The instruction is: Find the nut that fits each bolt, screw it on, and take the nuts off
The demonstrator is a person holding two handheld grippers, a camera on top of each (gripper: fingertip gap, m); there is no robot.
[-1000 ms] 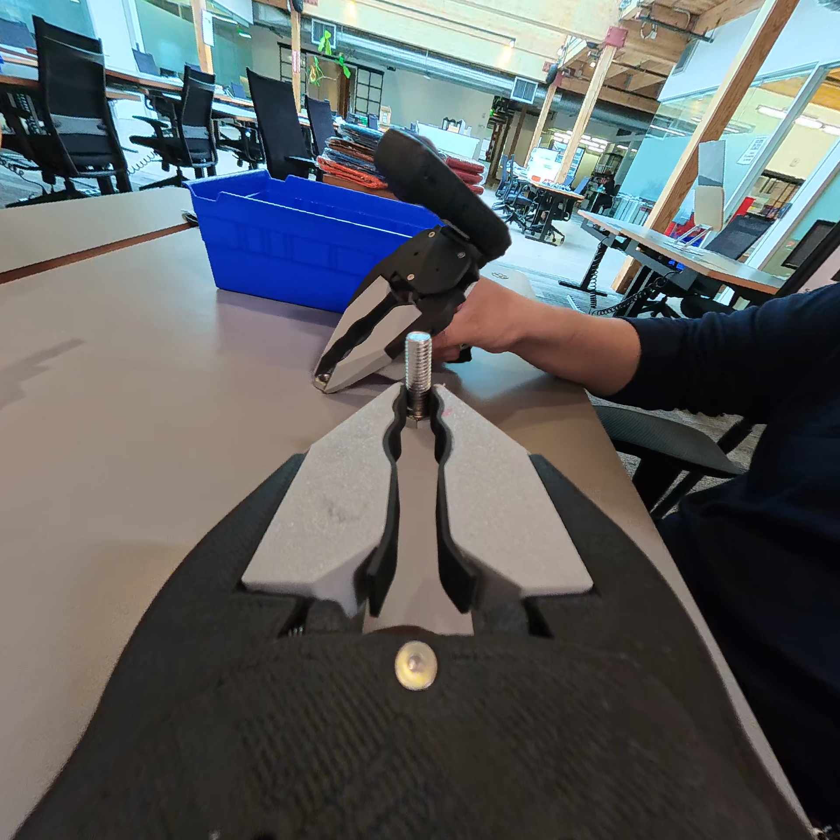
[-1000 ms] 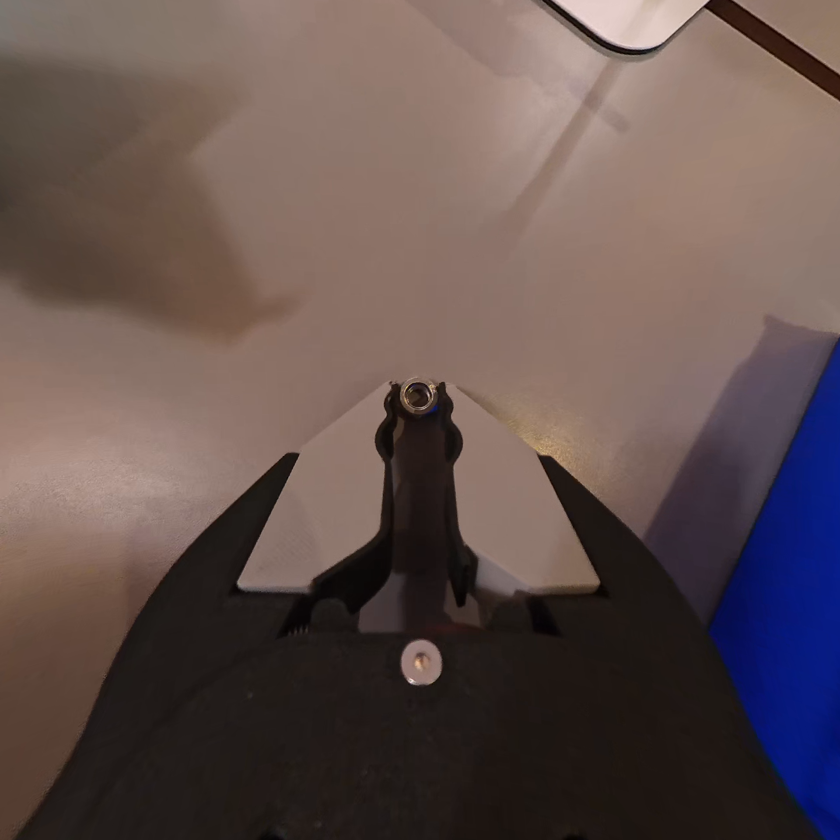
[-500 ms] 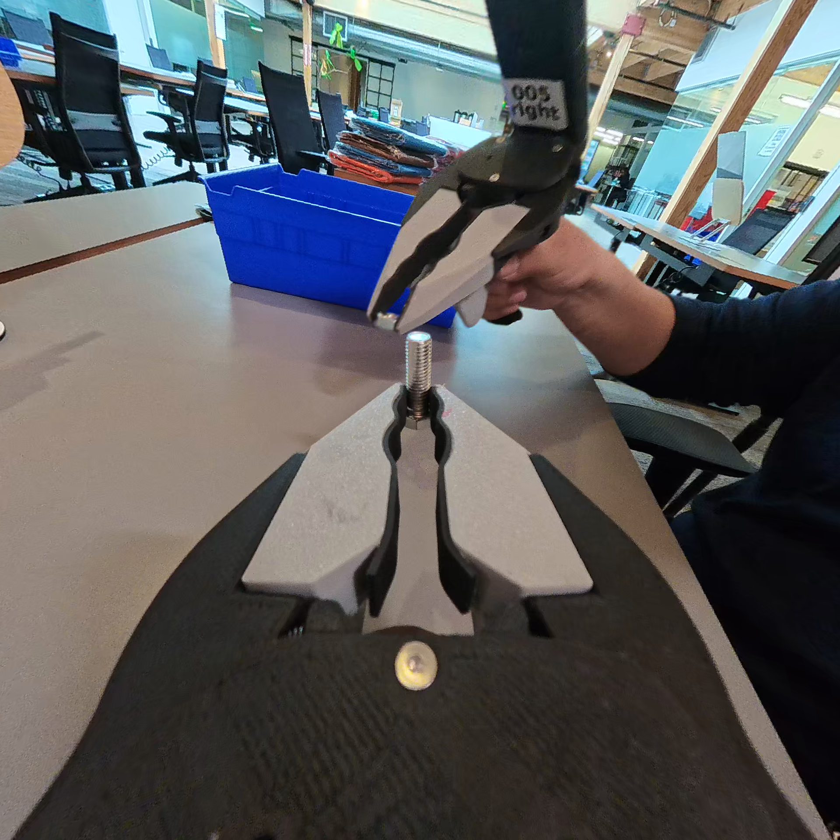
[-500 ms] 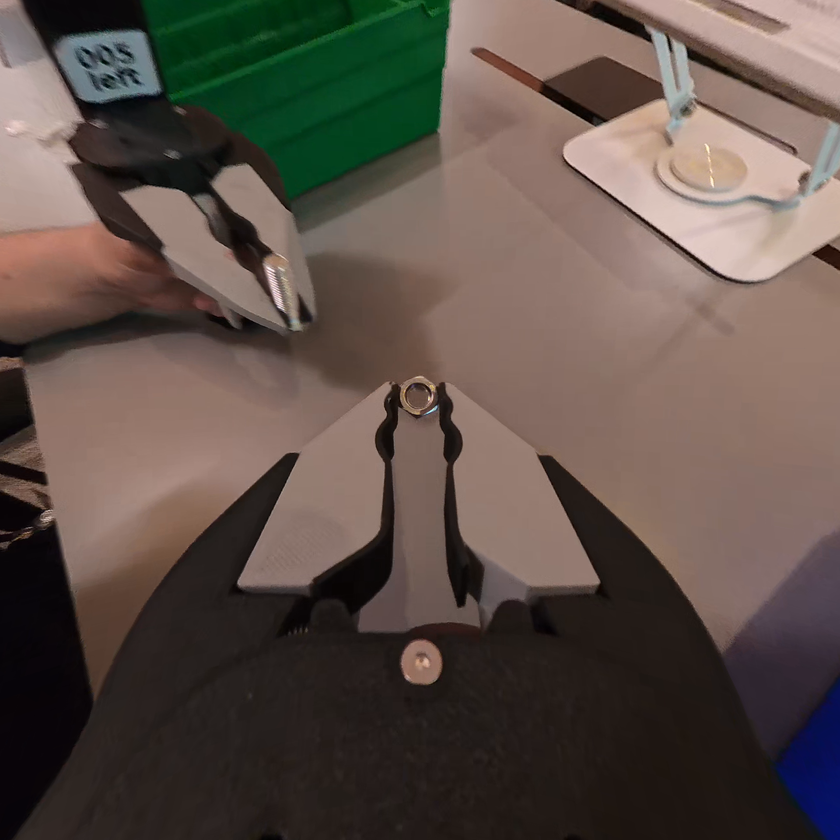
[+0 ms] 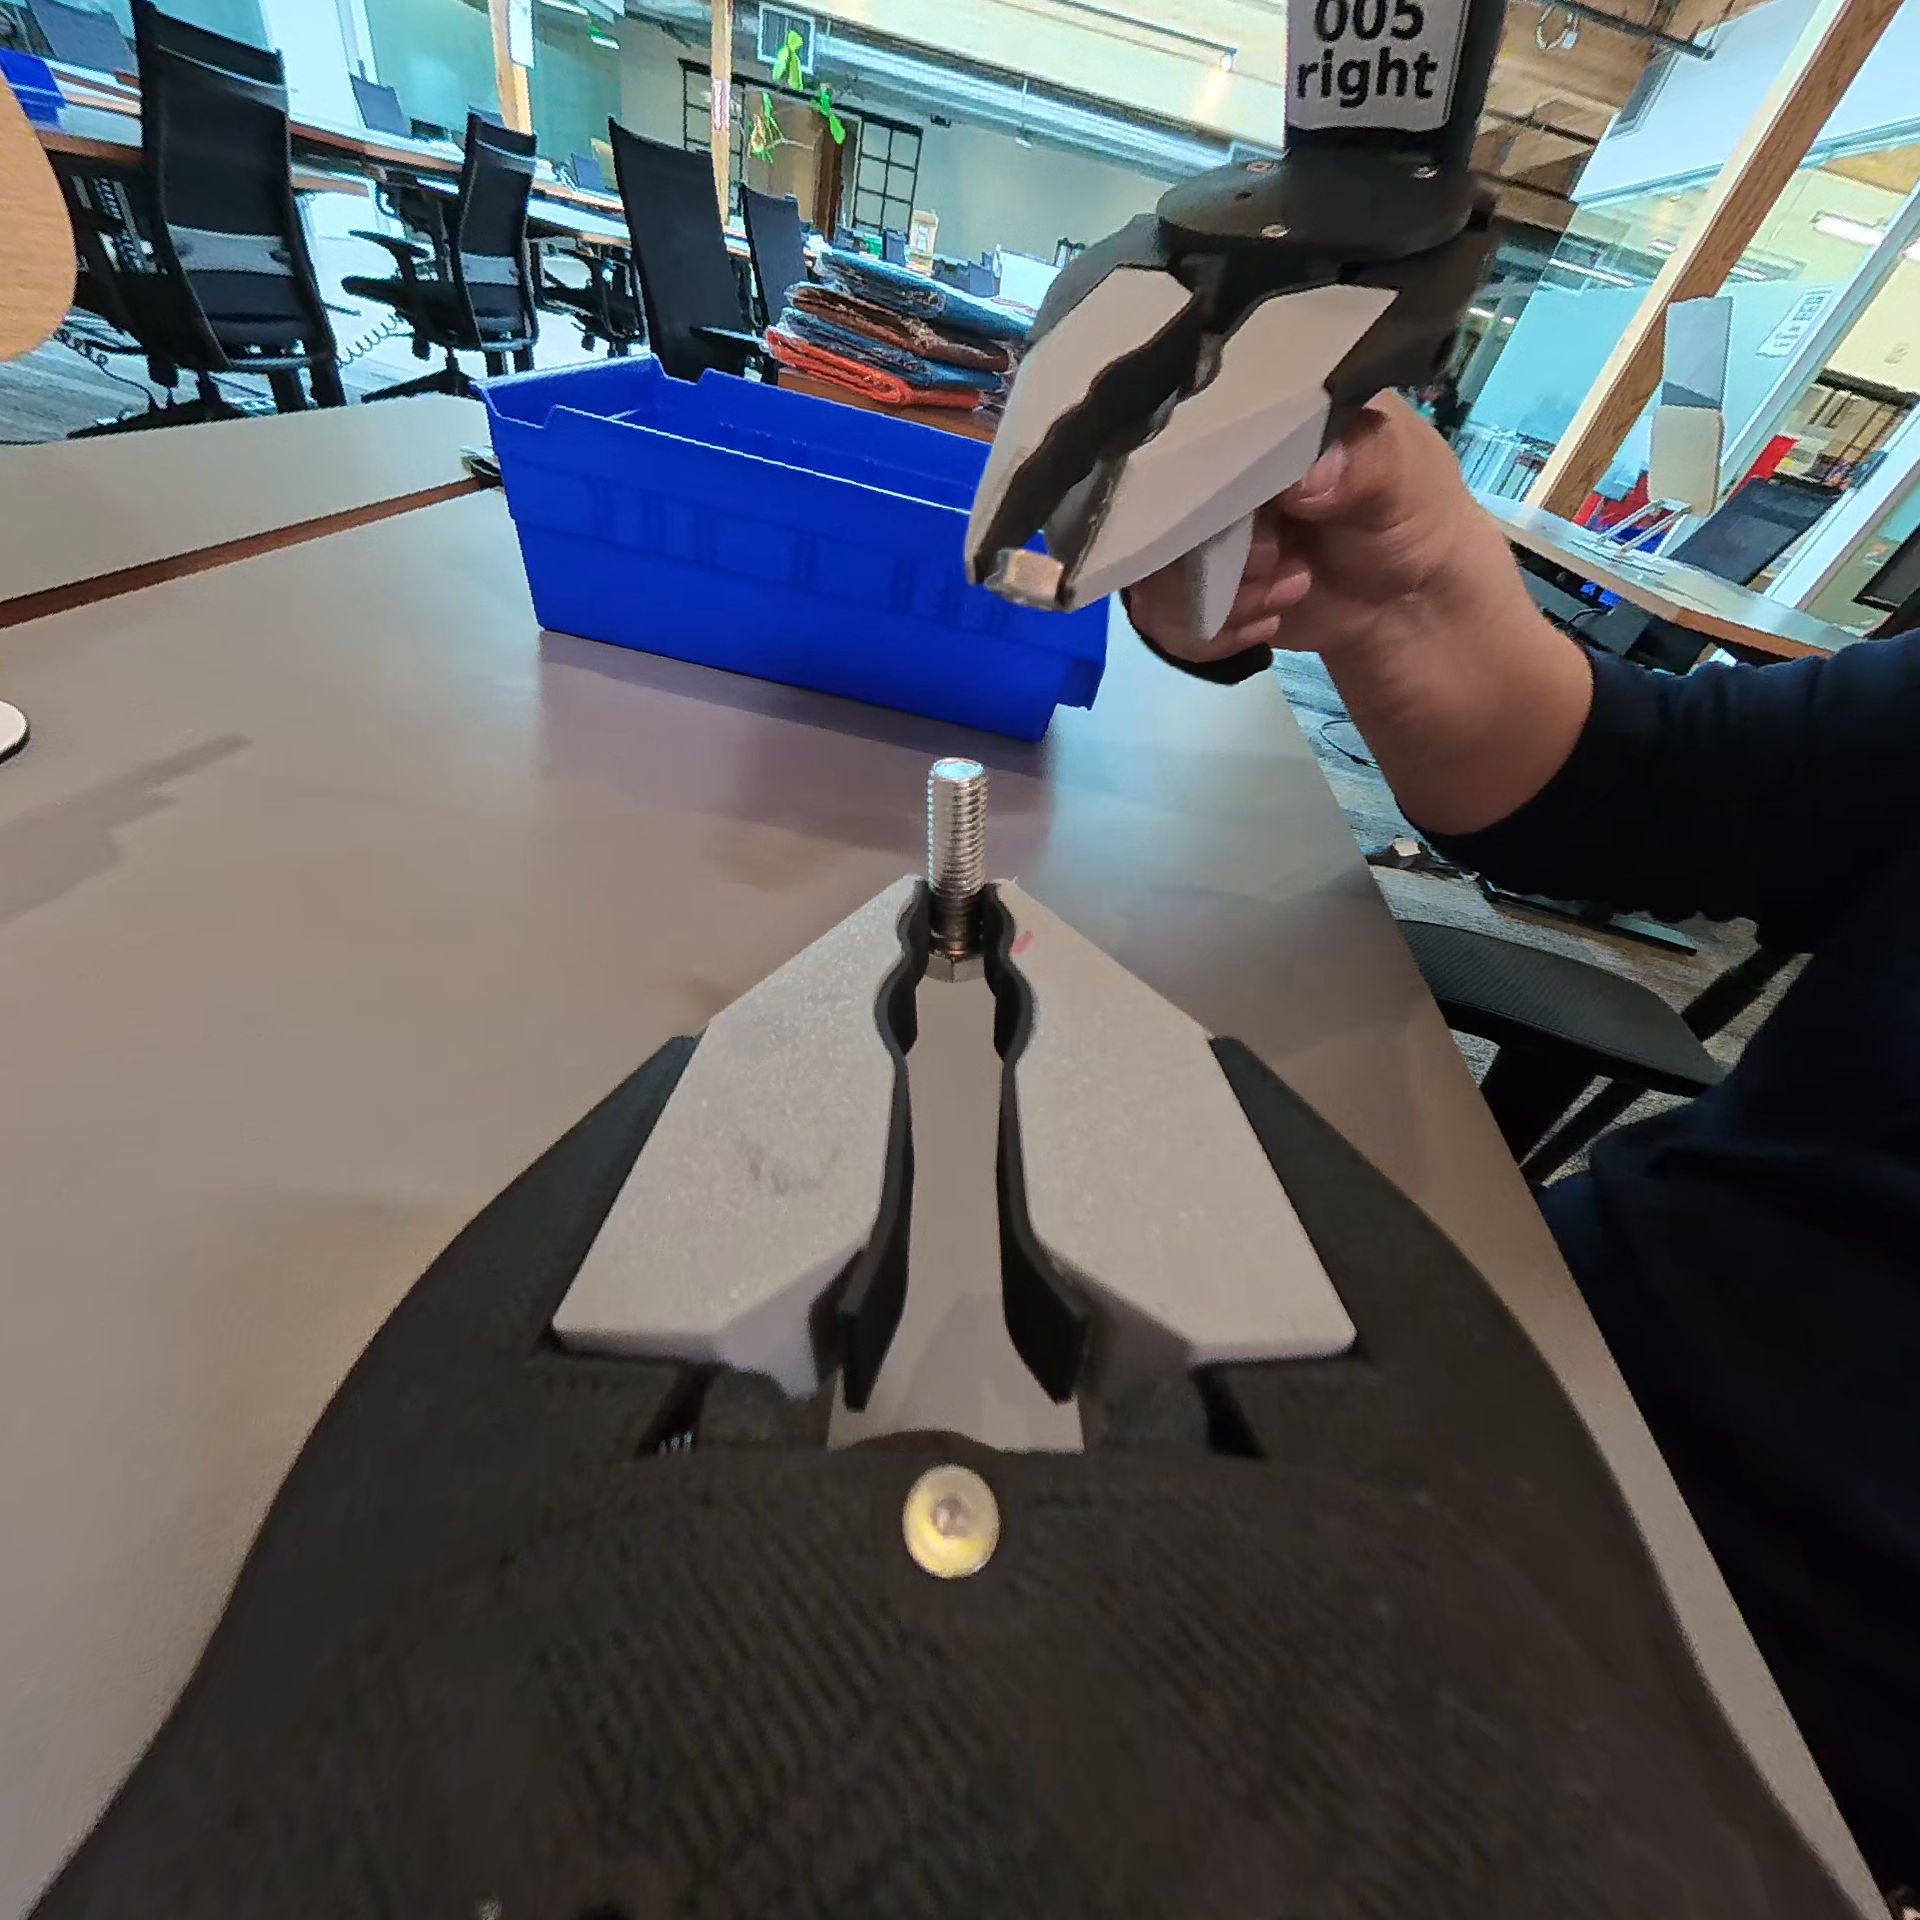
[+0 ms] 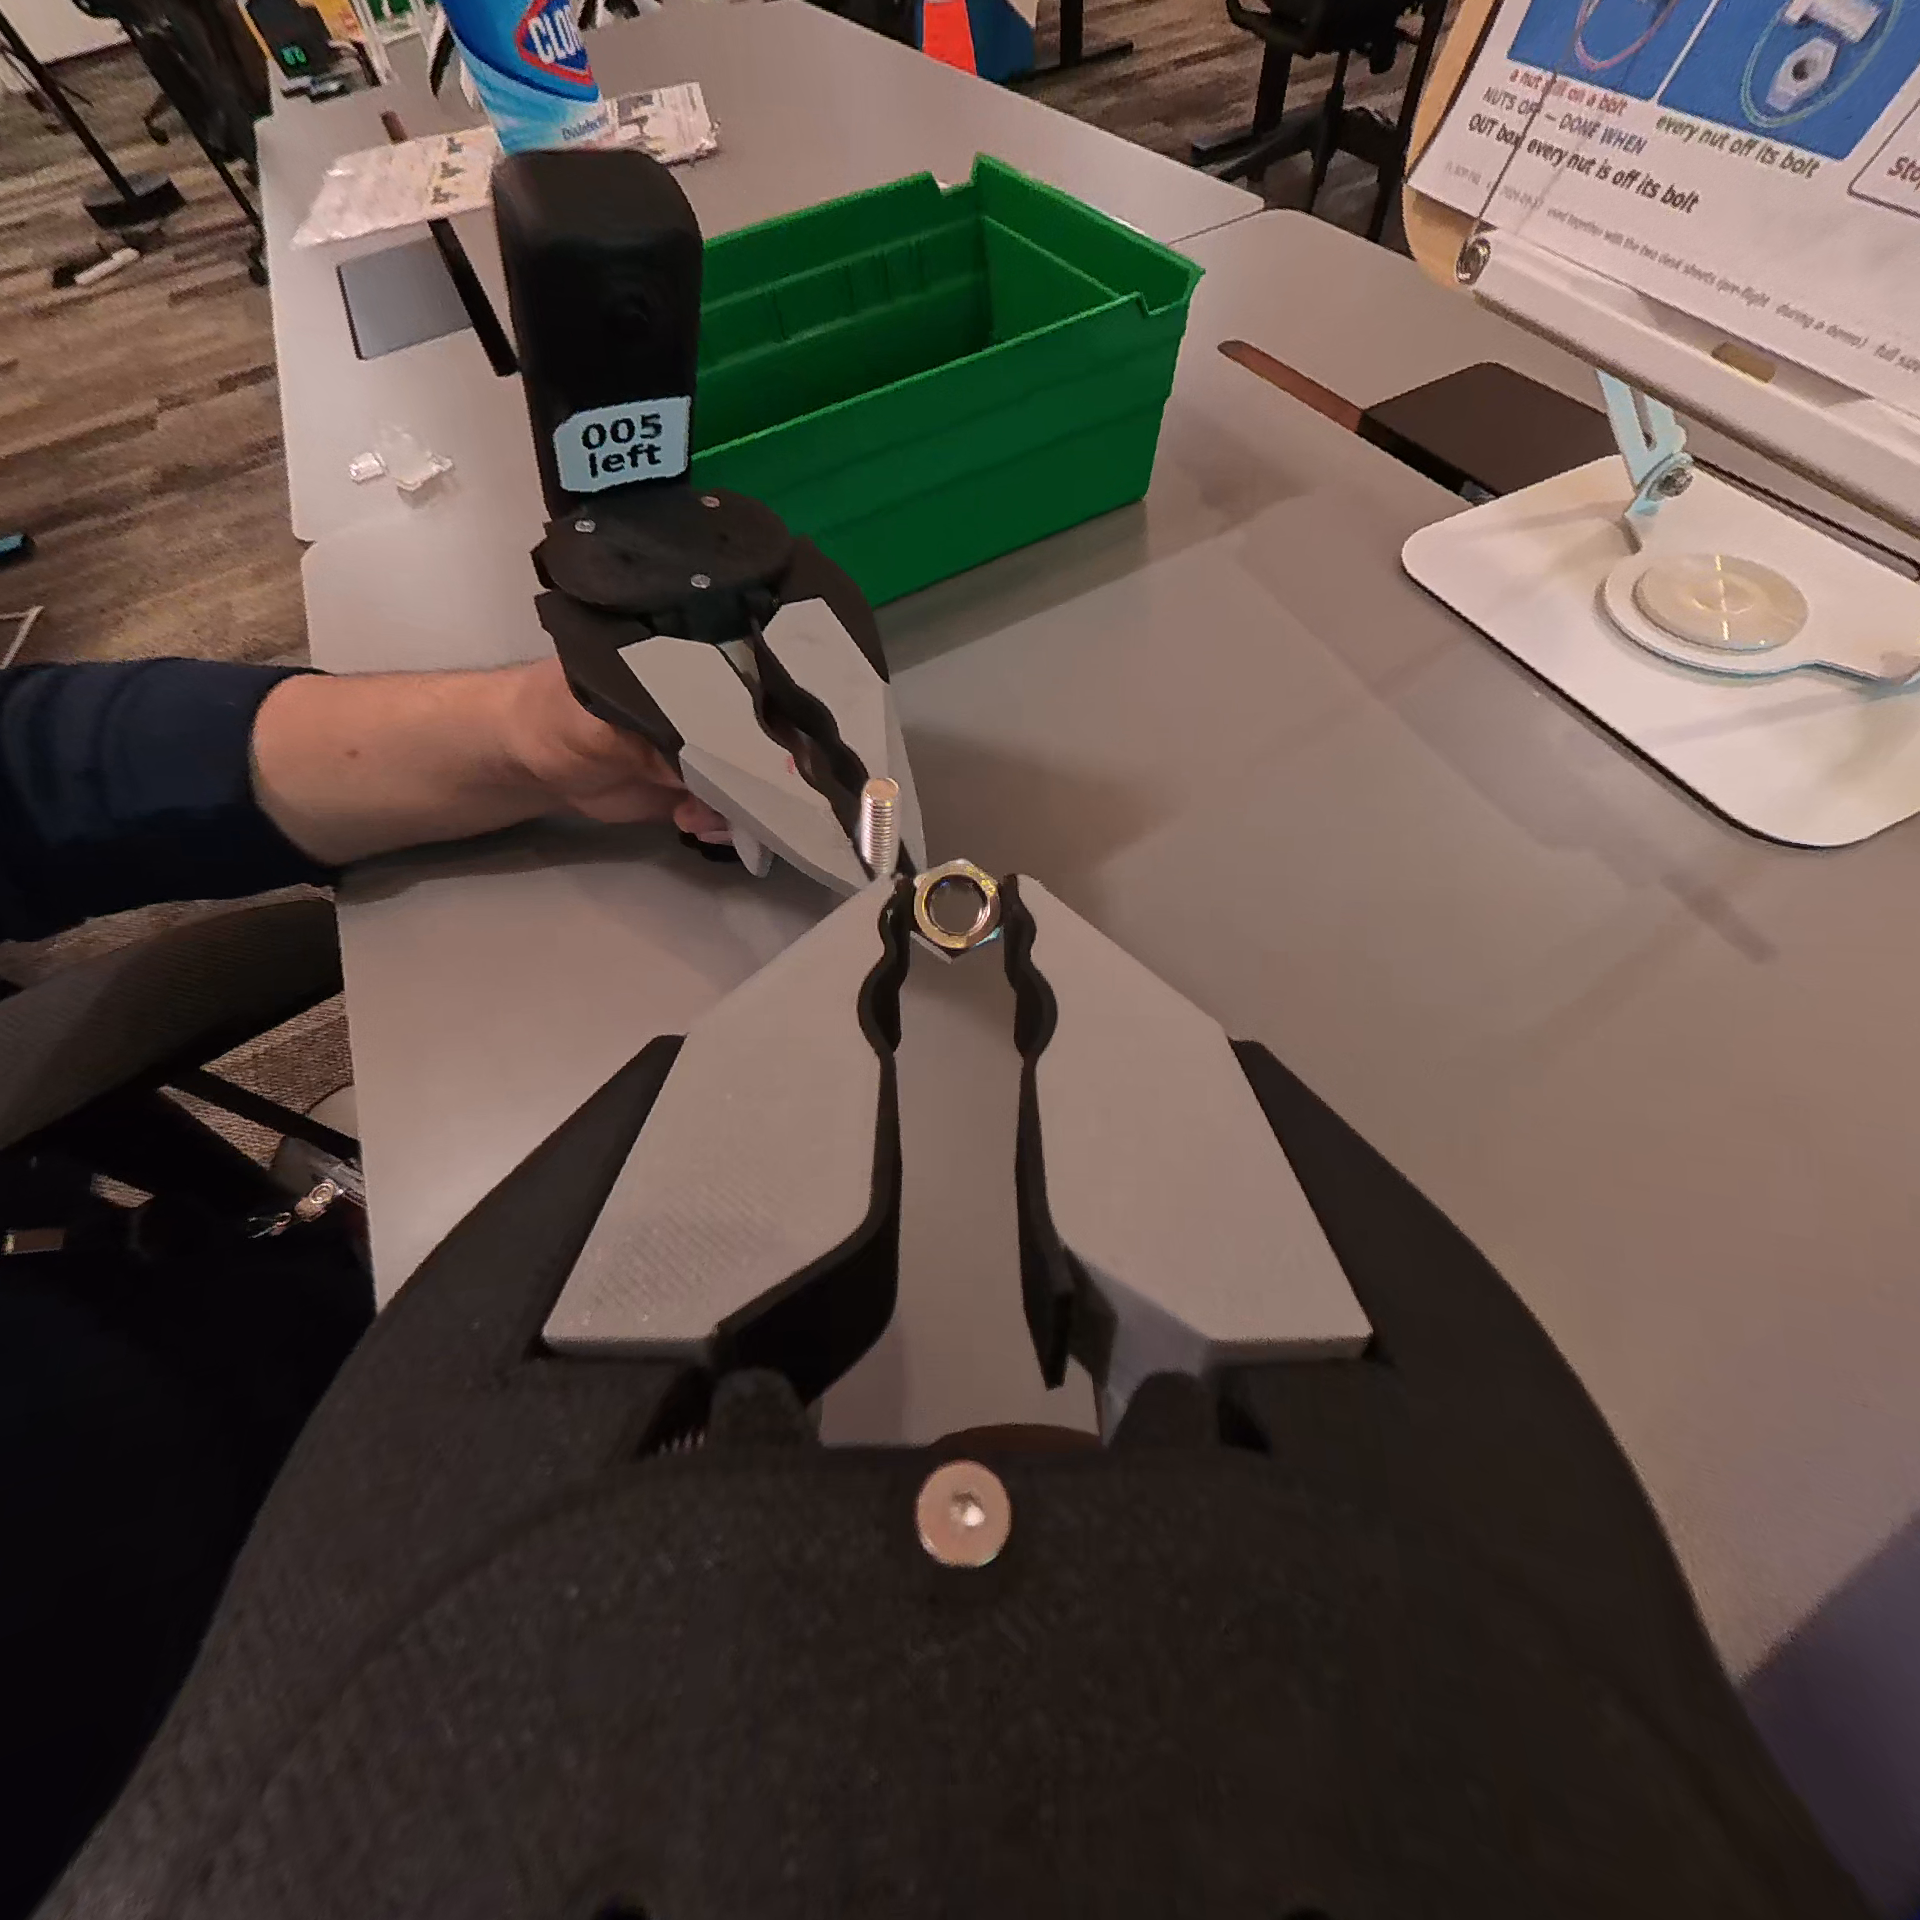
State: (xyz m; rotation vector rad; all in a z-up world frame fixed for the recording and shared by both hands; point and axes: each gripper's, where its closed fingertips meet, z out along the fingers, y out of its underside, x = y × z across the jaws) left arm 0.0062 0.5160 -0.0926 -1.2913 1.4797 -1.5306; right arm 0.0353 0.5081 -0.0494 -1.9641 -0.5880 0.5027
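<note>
While the left gripper [image 5: 956,914] is clenched on the head end of a silver threaded bolt [image 5: 957,831], the shank stands upright out of the fingertips, its flat end free in the air above the grey table [image 5: 416,883]. The right gripper [image 6: 954,914] is clamped on a silver hex nut [image 6: 954,912], which sits flat between the very tips of its fingers with the threaded hole facing the camera. In the left wrist view that gripper hangs above and slightly to the right of the bolt, tilted down toward it, and the nut is well clear of the bolt's top, not touching. In the right wrist view the bolt lies just left of the nut, leaning slightly, with the two pairs of fingertips close together. A hand [image 5: 1340,561] wraps the handle of the right gripper, and a dark blue sleeve [image 5: 1714,790] covers the forearm behind it. A blue plastic bin [image 5: 769,540] stands on the table beyond the bolt. A green plastic bin [image 6: 935,384] stands behind the left gripper in the right wrist view; what it holds cannot be seen. To the right of it a white stand [image 6: 1662,644] carries a printed sheet [image 6: 1714,156]. One small hex nut [image 5: 1405,854] lies at the table's right edge near the sleeve. Black office chairs [image 5: 208,229] stand in the room behind.
</note>
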